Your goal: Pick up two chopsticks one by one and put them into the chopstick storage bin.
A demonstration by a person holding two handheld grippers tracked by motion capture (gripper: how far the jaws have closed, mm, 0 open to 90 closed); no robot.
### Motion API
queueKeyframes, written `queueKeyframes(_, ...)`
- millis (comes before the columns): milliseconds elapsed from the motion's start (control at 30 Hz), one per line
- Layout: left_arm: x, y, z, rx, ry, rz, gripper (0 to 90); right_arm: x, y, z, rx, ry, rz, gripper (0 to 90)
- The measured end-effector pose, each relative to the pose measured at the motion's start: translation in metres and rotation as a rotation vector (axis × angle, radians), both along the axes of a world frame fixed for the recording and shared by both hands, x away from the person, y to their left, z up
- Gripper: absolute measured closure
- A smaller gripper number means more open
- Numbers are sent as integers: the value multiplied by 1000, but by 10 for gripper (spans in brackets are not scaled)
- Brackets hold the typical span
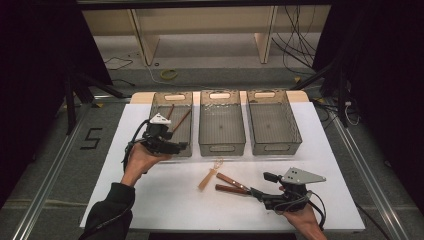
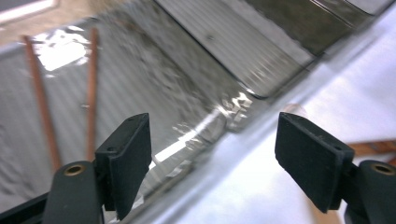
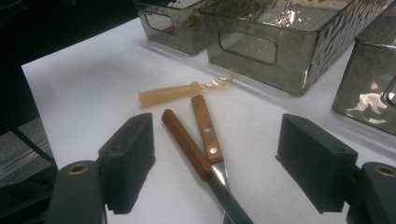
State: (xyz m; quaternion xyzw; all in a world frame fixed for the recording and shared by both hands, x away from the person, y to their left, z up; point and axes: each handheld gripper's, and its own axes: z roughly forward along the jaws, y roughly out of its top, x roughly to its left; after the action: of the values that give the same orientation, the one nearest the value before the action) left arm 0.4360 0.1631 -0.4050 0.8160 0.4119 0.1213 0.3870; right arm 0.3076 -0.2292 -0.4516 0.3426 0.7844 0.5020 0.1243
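Observation:
Two knives with wooden handles (image 1: 231,184) (image 3: 187,144) lie crossed on the white table, beside a small whisk with a pale handle (image 1: 209,177) (image 3: 170,93). My right gripper (image 1: 262,186) (image 3: 215,168) is open at the front right; the knives' blades run between its jaws, and the pads do not touch them. At the front edge of the left bin (image 1: 172,93) (image 2: 154,70), my left gripper (image 1: 181,146) (image 2: 212,158) is open with nothing between its jaws. Two thin brown sticks (image 1: 177,120) (image 2: 92,93) lie in that bin.
Three translucent grey bins stand in a row at the back of the table; the middle bin (image 1: 222,146) and the right bin (image 1: 276,147) hold nothing I can make out. Cables and shelf legs lie on the floor beyond. The table's white surface (image 1: 165,200) is bare at the front left.

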Motion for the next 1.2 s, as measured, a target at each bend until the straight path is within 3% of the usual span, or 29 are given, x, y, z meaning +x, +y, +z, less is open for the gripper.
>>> queueKeyframes(433, -17, -15, -7, 23, 26, -42, 215, 0, 0, 0, 2, 0, 1, 281)
queueKeyframes(1200, -34, -39, -25, 68, 60, -95, 199, 1, -2, -1, 7, 2, 6, 280)
